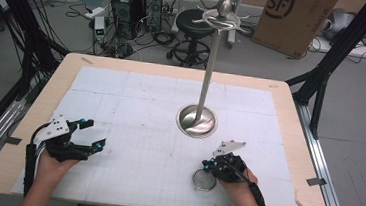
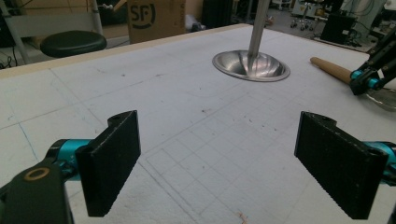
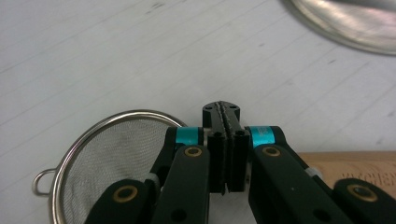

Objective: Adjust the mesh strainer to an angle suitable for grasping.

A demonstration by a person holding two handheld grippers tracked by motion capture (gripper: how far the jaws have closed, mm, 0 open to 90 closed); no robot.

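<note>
Right gripper (image 3: pixel 226 112) had its jaws pressed shut, apparently pinching the strainer (image 3: pixel 112 163) where bowl meets wooden handle (image 3: pixel 359 163), though the contact was hidden. Strainer lay flat beneath it, not yet lifted. Left gripper (image 2: pixel 219 163) stood wide open, empty. Hanging stand (image 1: pixel 197 120) beyond remained bare.

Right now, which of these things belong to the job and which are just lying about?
In the job: strainer, at the shut right gripper; hook stand, probably where it will hang; open left gripper.
Lying about: stool, cardboard box, computers.
</note>
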